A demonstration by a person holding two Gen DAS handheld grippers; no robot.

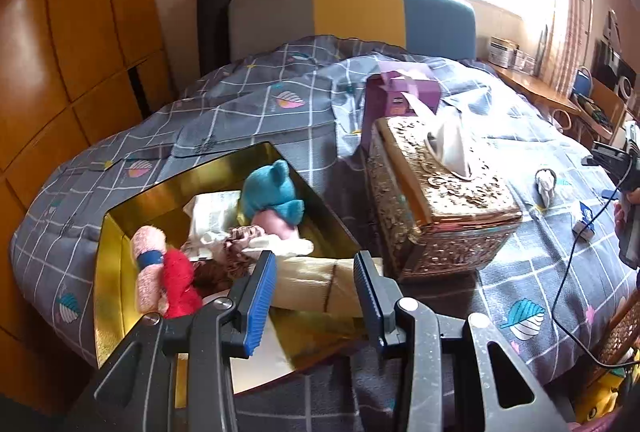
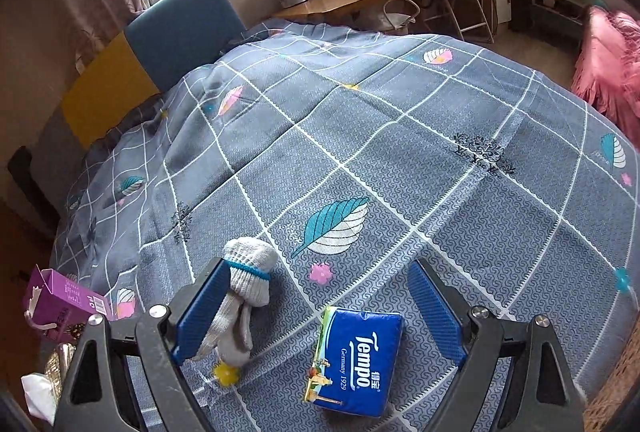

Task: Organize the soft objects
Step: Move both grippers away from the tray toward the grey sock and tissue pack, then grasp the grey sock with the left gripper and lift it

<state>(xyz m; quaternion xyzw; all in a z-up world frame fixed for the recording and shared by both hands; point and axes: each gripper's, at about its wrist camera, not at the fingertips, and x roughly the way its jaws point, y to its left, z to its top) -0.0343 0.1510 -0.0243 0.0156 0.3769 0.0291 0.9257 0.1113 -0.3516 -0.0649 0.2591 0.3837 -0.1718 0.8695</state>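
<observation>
R gripper fingers wide, nothing gripped: tissue pack on bed betw. them, rolled sock against L finger. L gripper fingers half apart, empty, over gold box w/ soft toys.

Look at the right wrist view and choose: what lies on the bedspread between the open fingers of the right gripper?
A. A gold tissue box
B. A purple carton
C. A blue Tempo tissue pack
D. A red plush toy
C: the blue Tempo tissue pack lies flat on the bedspread between the spread fingers of the right gripper, untouched, with a rolled white sock beside the left finger.
</observation>
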